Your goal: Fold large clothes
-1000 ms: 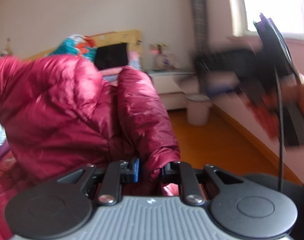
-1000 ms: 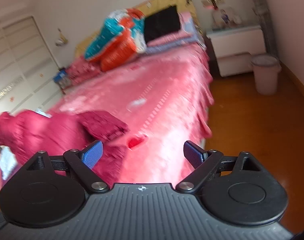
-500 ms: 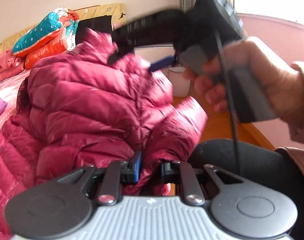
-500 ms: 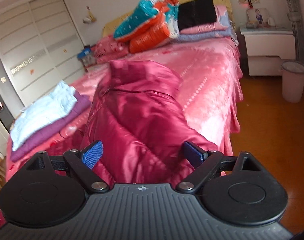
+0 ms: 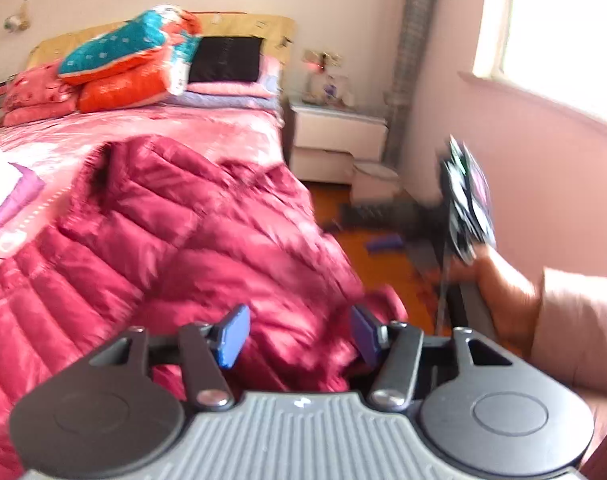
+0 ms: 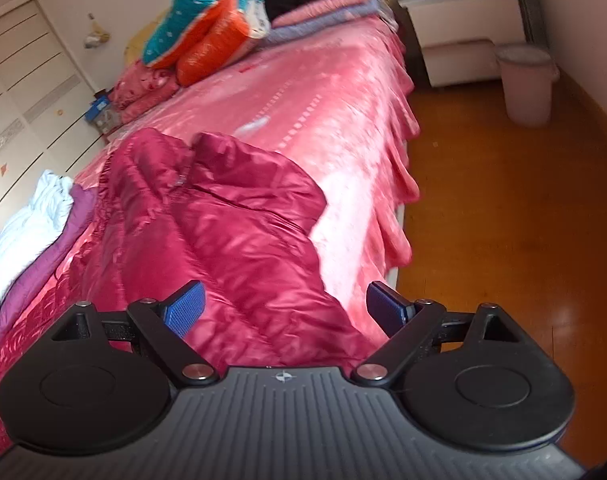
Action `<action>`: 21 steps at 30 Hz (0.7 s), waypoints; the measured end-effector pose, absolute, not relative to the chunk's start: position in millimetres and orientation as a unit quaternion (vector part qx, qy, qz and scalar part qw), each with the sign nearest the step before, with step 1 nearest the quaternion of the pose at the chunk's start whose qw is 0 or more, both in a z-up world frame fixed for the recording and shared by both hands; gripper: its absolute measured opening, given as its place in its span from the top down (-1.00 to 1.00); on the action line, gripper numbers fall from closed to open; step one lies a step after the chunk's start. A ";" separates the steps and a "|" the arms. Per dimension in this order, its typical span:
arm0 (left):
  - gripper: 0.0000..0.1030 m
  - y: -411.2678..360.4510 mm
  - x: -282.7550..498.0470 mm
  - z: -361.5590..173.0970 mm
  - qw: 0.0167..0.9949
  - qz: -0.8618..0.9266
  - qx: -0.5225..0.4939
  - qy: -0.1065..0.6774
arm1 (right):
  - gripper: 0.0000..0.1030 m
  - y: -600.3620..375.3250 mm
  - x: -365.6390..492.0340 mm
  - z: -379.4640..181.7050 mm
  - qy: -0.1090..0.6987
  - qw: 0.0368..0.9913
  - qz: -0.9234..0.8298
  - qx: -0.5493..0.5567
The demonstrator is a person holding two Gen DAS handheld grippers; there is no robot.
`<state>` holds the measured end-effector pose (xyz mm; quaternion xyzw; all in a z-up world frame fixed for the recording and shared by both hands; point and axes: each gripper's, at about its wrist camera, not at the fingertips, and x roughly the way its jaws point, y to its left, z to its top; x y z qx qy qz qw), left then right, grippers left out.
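A dark red quilted down jacket [image 5: 191, 232] lies spread on the pink bed [image 5: 207, 128]. It also shows in the right wrist view [image 6: 239, 240], reaching the bed's near right edge. My left gripper [image 5: 299, 334] is open just above the jacket's near edge, holding nothing. My right gripper [image 6: 289, 312] is open and empty above the jacket's lower part. In the left wrist view the right gripper [image 5: 463, 208] appears blurred at the right, held in a hand over the floor.
Folded white and purple clothes [image 6: 27, 236] lie at the bed's left. Pillows and a teal-orange quilt [image 6: 211, 28] are piled at the headboard. A white nightstand [image 6: 459, 24] and a pink bin [image 6: 527, 84] stand on the orange floor [image 6: 503, 220] to the right.
My left gripper has opened and let go of the jacket, which dropped flat onto the bed. My right gripper has swung away to the right, still open.
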<state>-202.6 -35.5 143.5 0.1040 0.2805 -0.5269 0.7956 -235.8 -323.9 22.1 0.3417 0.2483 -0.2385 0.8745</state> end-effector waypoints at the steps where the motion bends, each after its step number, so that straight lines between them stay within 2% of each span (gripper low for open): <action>1: -0.13 -35.2 -194.2 151.1 0.801 -0.520 0.096 0.280 | -1.00 -327.3 -237.6 17.8 0.250 0.870 -0.238 0.352; 5: -0.23 -39.8 -159.2 171.6 0.818 -0.498 0.075 0.279 | -1.00 -339.1 -244.2 -1.1 0.258 0.851 -0.221 0.401; 10: -0.24 -68.6 -102.9 175.1 0.841 -0.454 0.098 0.276 | -1.00 -341.2 -245.7 -17.7 0.260 0.837 -0.174 0.449; 21: -0.24 -163.0 15.0 152.6 0.856 -0.432 0.102 0.266 | -1.00 -339.5 -246.8 -26.6 0.271 0.843 -0.116 0.449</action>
